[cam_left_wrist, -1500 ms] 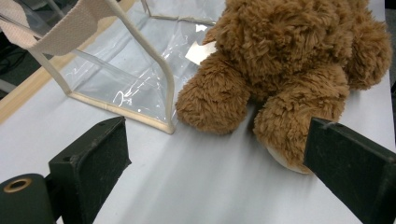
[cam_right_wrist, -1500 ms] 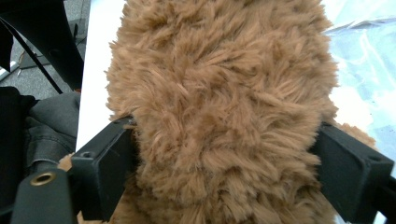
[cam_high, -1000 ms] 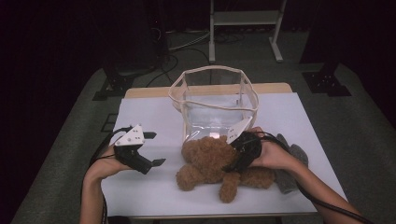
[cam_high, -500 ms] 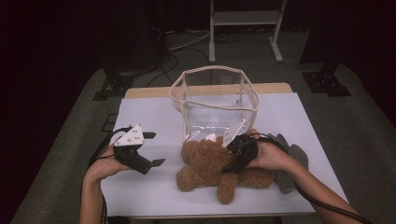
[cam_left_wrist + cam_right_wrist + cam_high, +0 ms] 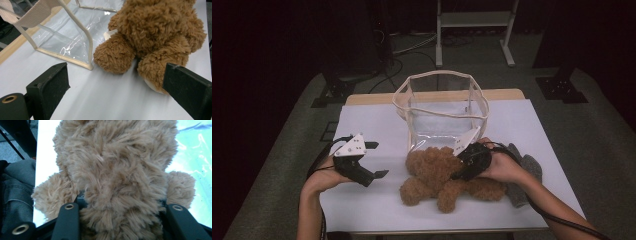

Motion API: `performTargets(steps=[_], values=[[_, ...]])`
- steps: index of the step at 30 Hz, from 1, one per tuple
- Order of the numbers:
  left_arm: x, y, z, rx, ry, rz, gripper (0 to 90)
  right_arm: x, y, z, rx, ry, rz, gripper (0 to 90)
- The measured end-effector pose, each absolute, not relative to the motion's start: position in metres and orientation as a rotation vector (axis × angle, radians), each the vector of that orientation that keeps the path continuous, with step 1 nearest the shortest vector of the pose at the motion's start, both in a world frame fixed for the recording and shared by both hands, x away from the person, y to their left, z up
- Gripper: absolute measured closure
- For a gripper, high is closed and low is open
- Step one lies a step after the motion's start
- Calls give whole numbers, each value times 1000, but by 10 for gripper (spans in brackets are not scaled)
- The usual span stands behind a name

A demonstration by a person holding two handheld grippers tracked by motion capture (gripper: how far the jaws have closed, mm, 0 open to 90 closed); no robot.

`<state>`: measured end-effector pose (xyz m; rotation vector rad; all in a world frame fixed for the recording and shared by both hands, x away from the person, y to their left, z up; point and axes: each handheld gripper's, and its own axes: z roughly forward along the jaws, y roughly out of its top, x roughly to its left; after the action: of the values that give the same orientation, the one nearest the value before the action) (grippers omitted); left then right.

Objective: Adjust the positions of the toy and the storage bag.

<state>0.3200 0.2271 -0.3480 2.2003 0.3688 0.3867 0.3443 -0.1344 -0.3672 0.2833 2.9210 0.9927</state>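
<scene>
R gripper [image 5: 122, 220] had just been closing, jaws squeezing the teddy bear's [image 5: 444, 175] soft, light body. Good hold: torso, not limbs. L gripper [image 5: 368, 161] gaped empty at bear's 9 o'clock. Bear lay at clear bag's [image 5: 439, 112] 6 o'clock.

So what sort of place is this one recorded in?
Probably a lab or studio recording space: a white-covered table under light, dark surroundings, cables on the floor and a metal stand behind it.
</scene>
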Motion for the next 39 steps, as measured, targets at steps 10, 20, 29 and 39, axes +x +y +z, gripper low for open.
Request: performTargets(steps=[10, 20, 29, 39], values=[[319, 232, -346, 2189, 378, 396, 61, 342, -143, -355, 292, 2893, 1055, 562], [318, 234, -345, 2187, 383, 396, 61, 337, -150, -337, 271, 2859, 1095, 574], [318, 238, -344, 2180, 387, 404, 61, 330, -155, -313, 250, 2840, 1120, 576], [318, 241, -345, 2186, 392, 404, 61, 318, -165, -272, 227, 2778, 1169, 576]])
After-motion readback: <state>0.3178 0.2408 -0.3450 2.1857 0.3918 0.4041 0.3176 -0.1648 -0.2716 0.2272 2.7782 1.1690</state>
